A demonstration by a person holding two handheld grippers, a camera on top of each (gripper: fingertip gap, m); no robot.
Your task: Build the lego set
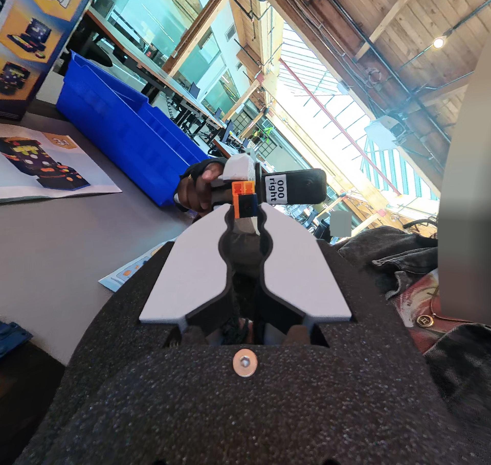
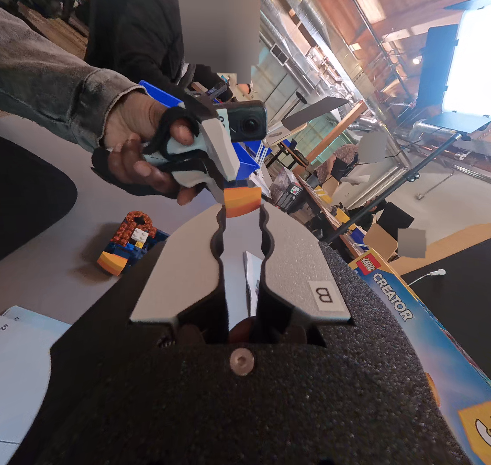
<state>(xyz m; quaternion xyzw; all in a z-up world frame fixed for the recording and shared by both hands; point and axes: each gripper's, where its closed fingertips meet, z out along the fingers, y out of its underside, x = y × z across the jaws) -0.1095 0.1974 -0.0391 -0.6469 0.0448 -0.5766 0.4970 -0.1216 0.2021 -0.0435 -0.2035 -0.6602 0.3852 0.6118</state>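
Observation:
In the left wrist view my left gripper (image 1: 245, 208) is shut on a small brick assembly (image 1: 244, 200), orange with a dark blue block, held in the air above the grey table (image 1: 66, 240). The right gripper's body (image 1: 292, 186) and the hand holding it show just behind. In the right wrist view my right gripper (image 2: 241, 210) is shut on the orange curved piece (image 2: 241, 201) of the same assembly. The left gripper's fingers (image 2: 220, 147) come down from above and pinch the blue brick (image 2: 235, 183) on top of it.
A blue bin (image 1: 119, 125), a printed set box (image 1: 26, 27) and an open instruction booklet (image 1: 39, 165) lie at the left. A partly built brick model (image 2: 130, 242) sits on the table below the left hand. Another box (image 2: 411, 332) lies at the right. Both grippers' tips are close together, under 4 cm apart.

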